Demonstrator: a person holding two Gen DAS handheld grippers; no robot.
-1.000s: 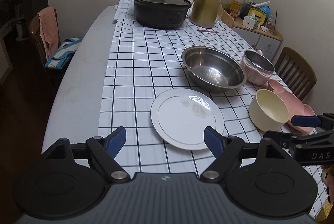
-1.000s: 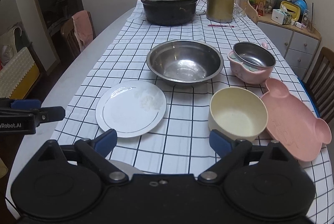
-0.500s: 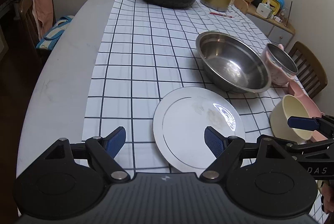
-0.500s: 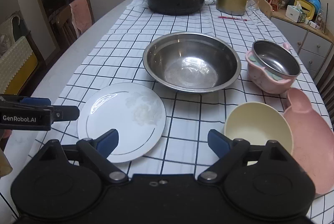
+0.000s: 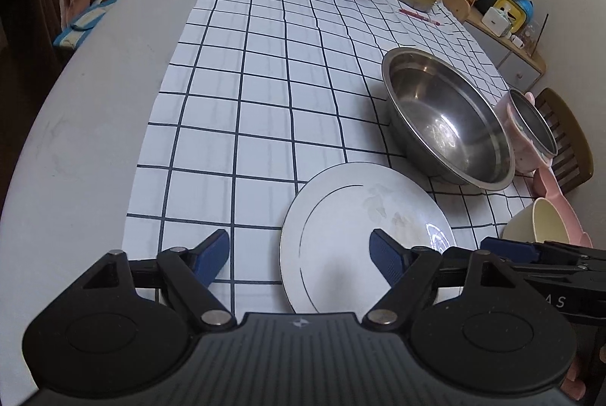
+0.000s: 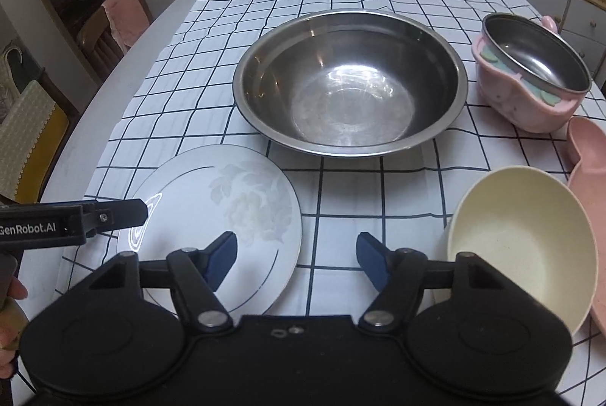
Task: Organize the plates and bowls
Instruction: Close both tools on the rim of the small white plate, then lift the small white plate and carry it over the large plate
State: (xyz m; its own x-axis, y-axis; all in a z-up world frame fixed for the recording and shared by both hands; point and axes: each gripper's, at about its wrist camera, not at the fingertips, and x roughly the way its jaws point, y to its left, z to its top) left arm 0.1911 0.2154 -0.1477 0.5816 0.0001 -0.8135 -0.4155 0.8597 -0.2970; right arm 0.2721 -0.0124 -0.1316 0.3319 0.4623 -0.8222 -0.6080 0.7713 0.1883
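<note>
Above the white plate (image 5: 363, 235), closer than 1 second ago, both grippers' fingers (image 6: 221, 256) just narrowing, empty, still apart.

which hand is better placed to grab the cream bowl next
Right. The cream bowl lies just beside the right gripper, whose jaws, just closing, hold nothing. The left gripper hangs over the white plate, farther from it.
</note>
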